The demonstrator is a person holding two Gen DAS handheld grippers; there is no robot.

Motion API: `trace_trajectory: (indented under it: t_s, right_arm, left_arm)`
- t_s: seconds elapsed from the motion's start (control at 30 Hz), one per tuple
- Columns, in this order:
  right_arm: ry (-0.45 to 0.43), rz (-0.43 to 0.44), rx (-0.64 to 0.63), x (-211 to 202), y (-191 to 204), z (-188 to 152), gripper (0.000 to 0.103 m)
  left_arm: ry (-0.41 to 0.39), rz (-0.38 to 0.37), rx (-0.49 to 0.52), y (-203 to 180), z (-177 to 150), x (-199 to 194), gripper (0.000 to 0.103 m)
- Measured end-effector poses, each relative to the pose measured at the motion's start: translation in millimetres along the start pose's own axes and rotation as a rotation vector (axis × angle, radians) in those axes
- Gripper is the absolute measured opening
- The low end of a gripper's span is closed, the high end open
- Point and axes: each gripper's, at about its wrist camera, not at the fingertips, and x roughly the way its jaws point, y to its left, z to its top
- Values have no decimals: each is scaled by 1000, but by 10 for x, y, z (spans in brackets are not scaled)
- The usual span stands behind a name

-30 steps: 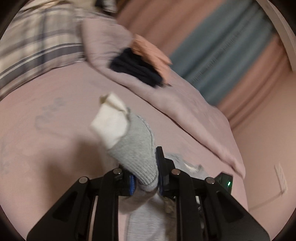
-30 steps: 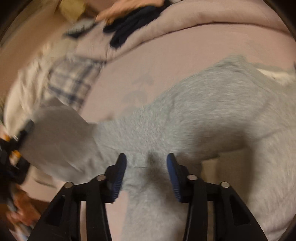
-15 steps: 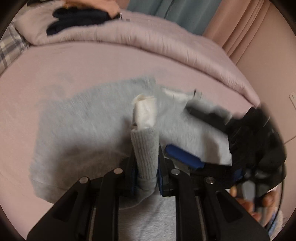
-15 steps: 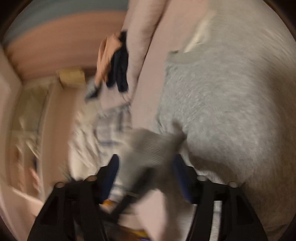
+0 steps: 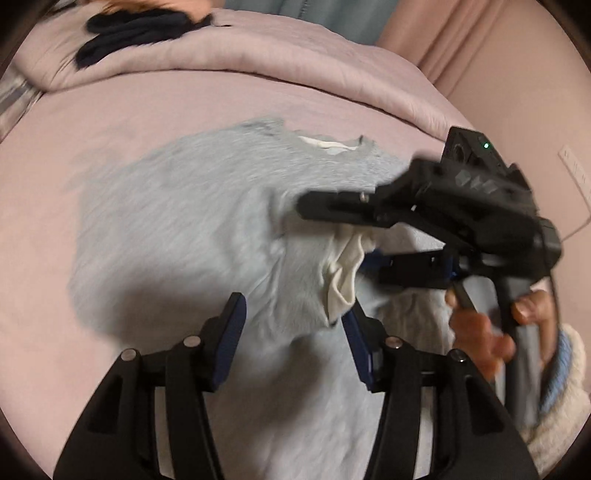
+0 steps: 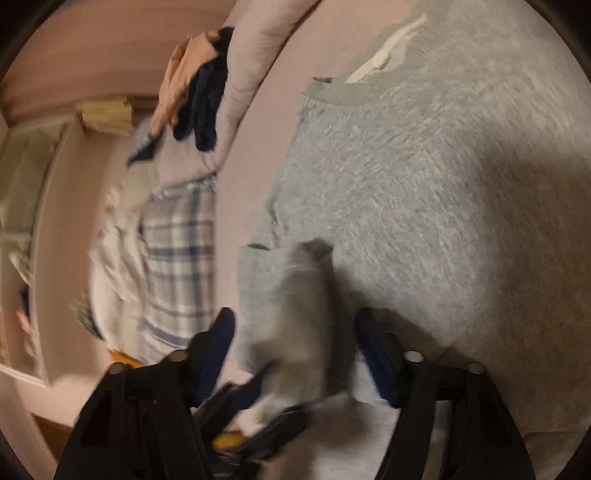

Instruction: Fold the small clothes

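A grey sweatshirt (image 5: 177, 221) lies spread on the pink bed, neck toward the far side; it also shows in the right wrist view (image 6: 424, 177). Its sleeve is folded across the body, and the cream inner side of the cuff (image 5: 343, 273) shows. My left gripper (image 5: 291, 332) is open just above the sleeve, jaws wide apart, holding nothing. My right gripper (image 5: 332, 229) reaches in from the right over the cuff, in a hand. In its own view the right gripper (image 6: 291, 354) is open, with the grey sleeve end (image 6: 295, 317) lying between the jaws.
A rolled pink duvet (image 5: 258, 59) lies along the far side with dark and orange clothes (image 5: 140, 26) on it. A plaid pillow (image 6: 177, 251) lies at the head of the bed. Pink and blue curtains hang behind.
My left gripper was shut on the sleeve cuff and has opened, letting it drop onto the sweatshirt. My right gripper has swung in over the cuff.
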Motion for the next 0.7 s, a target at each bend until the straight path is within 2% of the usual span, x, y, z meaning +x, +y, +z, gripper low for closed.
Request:
trace_trajectory:
  t_s: [0.03, 0.1, 0.13, 0.3, 0.47, 0.7]
  right_arm:
    - [1, -39, -30, 24, 32, -1, 50]
    - [0, -110, -73, 33, 23, 1, 16]
    - [4, -140, -85, 48, 9, -3, 14]
    - [-17, -178, -119, 10, 52, -50, 12]
    - [-58, -177, -226, -97, 402, -94, 12]
    - [-158, -165, -317, -586, 731, 47, 12]
  left_arm:
    - [-9, -9, -36, 103, -45, -89, 55]
    - [-29, -17, -94, 230, -124, -219, 59]
    - [-39, -17, -121, 296, -174, -290, 62]
    - [-64, 8, -245, 611, -338, -479, 62]
    - [-70, 16, -335, 864, -454, -538, 62]
    - [-73, 4, -360, 907, -502, -552, 62]
